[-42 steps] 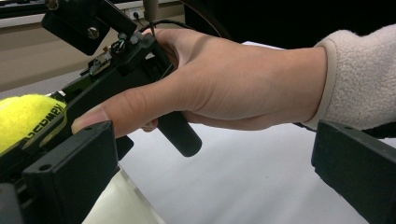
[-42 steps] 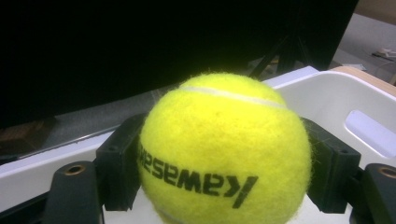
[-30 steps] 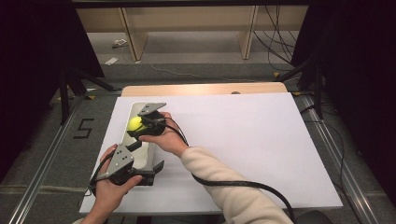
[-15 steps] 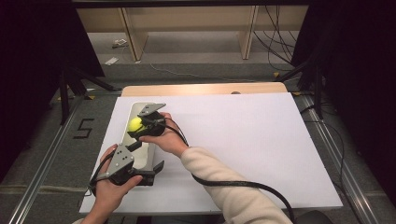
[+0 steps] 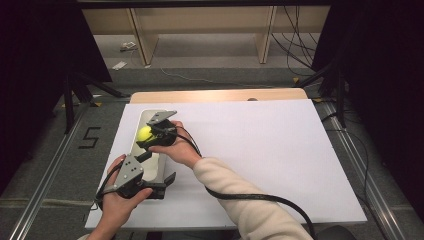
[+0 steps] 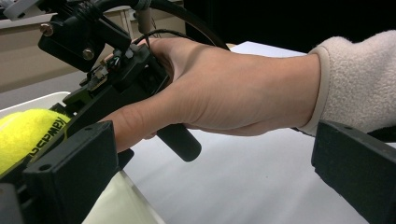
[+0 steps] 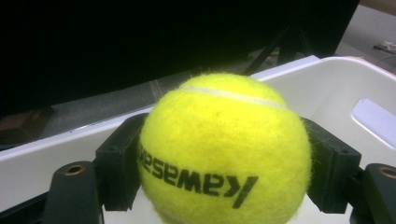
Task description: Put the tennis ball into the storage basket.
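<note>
Tennis ball point(image 7: 224, 151): clamped by right gripper point(image 5: 150, 136) over white tray point(image 7: 336, 88); black lettering is legible in right gripper view. Left gripper point(image 5: 159, 181): jaws held wide.

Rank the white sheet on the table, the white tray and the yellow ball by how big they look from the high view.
1. White sheet, by far the largest.
2. White tray, long and narrow.
3. Yellow ball, smallest, held over the tray.
</note>
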